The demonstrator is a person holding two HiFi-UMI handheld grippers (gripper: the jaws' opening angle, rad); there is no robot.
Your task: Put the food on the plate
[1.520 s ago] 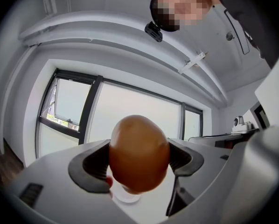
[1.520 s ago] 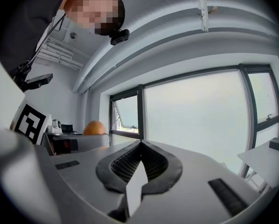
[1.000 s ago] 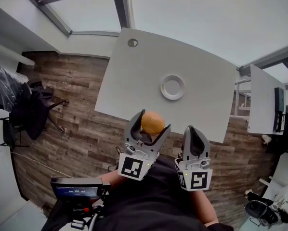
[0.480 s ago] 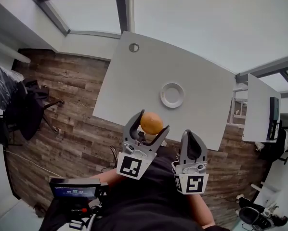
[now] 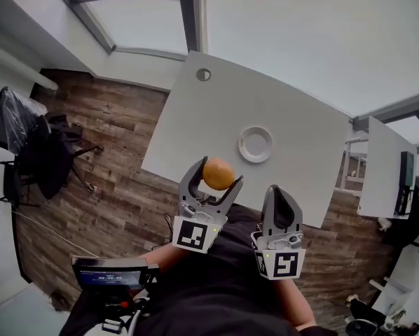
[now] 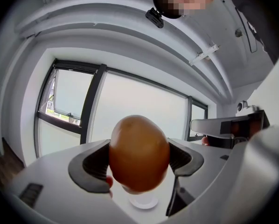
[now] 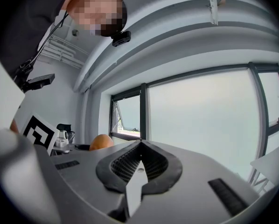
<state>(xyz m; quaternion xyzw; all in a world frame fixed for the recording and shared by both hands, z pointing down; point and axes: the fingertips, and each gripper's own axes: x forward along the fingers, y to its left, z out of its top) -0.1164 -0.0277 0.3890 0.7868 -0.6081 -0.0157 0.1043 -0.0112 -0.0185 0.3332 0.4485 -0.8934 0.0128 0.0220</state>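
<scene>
Food (image 6: 139,153), long axis upright between left hand-held gripper (image 5: 215,176) jaws

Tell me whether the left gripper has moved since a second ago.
Yes. The left gripper, shut on the orange food, has moved forward past the table edge, closer to the white plate.

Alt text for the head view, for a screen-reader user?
The left hand-held gripper holds a round orange-brown food item between its jaws at the near edge of a white table, where a round white plate sits empty. The right hand-held gripper, jaws together and empty, is beside it.
</scene>
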